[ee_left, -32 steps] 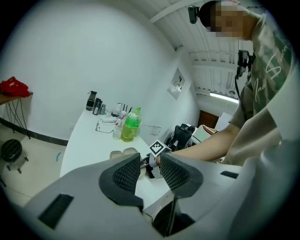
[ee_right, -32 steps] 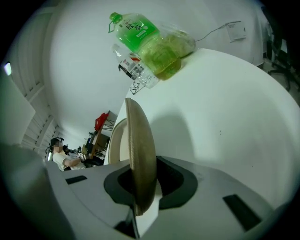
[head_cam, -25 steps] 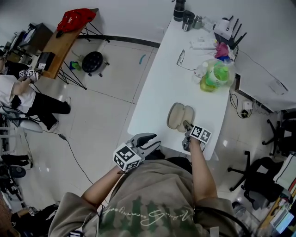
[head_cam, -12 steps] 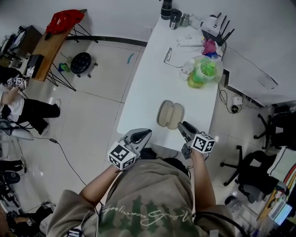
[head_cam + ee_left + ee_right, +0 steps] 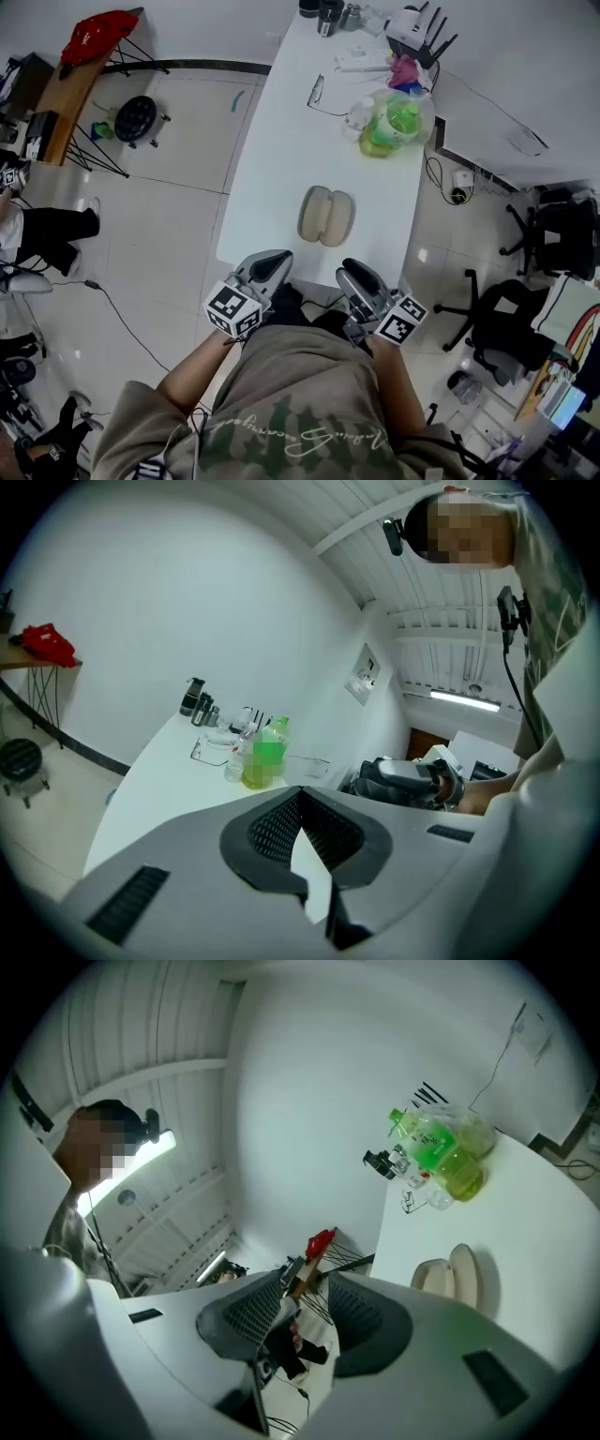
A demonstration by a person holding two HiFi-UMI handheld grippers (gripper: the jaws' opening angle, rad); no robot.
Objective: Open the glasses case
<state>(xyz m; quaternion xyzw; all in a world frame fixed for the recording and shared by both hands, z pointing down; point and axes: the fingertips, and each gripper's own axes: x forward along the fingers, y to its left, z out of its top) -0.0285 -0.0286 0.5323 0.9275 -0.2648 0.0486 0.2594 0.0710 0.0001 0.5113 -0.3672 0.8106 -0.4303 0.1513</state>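
The left gripper [image 5: 302,825] has its two pads [image 5: 272,829] pressed together, and nothing is between them. The right gripper [image 5: 302,1314] has its jaws partly apart. They have just been opening, and the gap is empty; through it only the floor of the room shows. Both grippers are held close to the person's body, just before the near short edge of the white table [image 5: 281,159]. Neither of them touches the table or the case.

The glasses case [image 5: 325,216] lies on the table a little beyond the grippers, near that edge. It is already open: its two beige halves are spread side by side. So I judge the task to be practically done, and the step in hand is only to take the tools away. To do this well, the hands should go back toward the body and not across the case, so that no jaw catches a half and folds it shut again.

Nothing stands between the grippers and the case. Farther along the table are a pair of glasses [image 5: 317,92], a green bottle [image 5: 386,127] in a clear bag, and a router [image 5: 412,23] at the far end — all well apart from the case. An office chair [image 5: 506,328] stands on the floor at the right.
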